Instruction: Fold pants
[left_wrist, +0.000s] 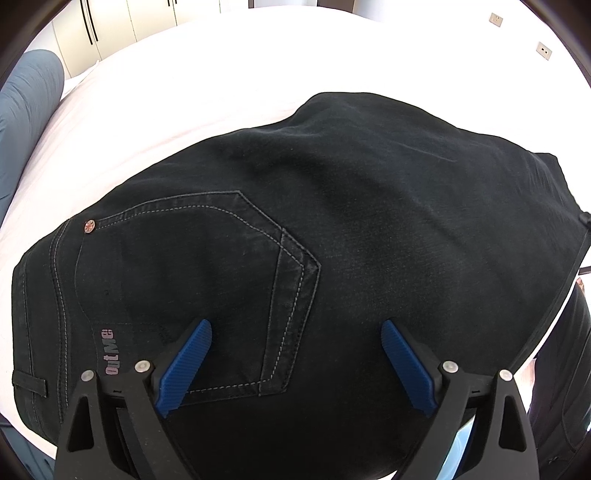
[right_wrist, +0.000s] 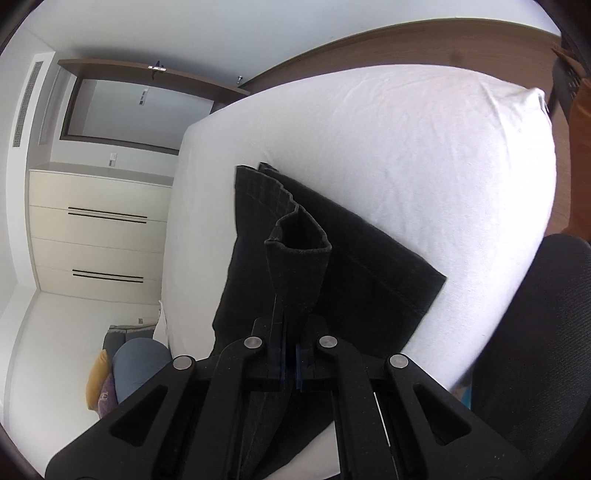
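Black jeans (left_wrist: 332, 229) lie on a white bed (left_wrist: 177, 96), back pocket (left_wrist: 207, 280) up, waistband at the left. My left gripper (left_wrist: 295, 332) hovers over the seat of the jeans, open and empty, its blue fingers (left_wrist: 188, 365) wide apart. In the right wrist view the leg ends of the jeans (right_wrist: 332, 266) lie on the bed (right_wrist: 406, 147). My right gripper (right_wrist: 290, 365) is shut on a raised fold of leg hem (right_wrist: 299, 266), which stands up from the closed jaws.
A black mesh office chair (right_wrist: 535, 350) stands close at the right. A blue-grey cushion (right_wrist: 140, 365) and a yellow one lie on the floor at the left. Cream drawers (right_wrist: 99, 236) line the far wall. A wooden headboard (right_wrist: 406, 40) runs behind the bed.
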